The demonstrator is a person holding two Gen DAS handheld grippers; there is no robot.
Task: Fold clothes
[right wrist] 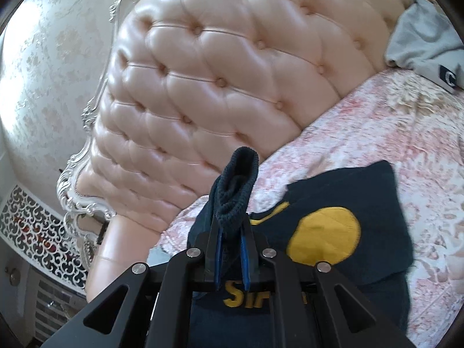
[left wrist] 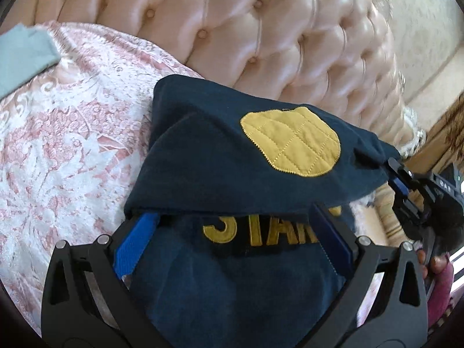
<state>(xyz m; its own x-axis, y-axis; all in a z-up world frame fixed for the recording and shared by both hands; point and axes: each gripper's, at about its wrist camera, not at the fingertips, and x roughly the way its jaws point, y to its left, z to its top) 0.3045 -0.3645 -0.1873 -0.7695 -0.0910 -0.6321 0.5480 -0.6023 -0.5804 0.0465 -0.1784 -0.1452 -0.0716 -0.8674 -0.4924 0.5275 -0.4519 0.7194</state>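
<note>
Risk: ribbed cuff (right wrist: 238, 185) slipping from the right claw (right wrist: 231, 256), clamped on only a thin bunch, letting the sleeve drop crooked. Left claw (left wrist: 232, 232) spread wide, sweater (left wrist: 232, 159) draped over it (grip unclear). Navy, yellow quilted patch (left wrist: 291, 142), lower centre, on the bed (left wrist: 72, 145).

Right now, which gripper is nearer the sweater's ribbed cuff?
Right. The right gripper is clamped on the ribbed cuff of the navy sweater. The left gripper stands wide open over the sweater's lettered front, under the draped sleeve, away from the cuff.
</note>
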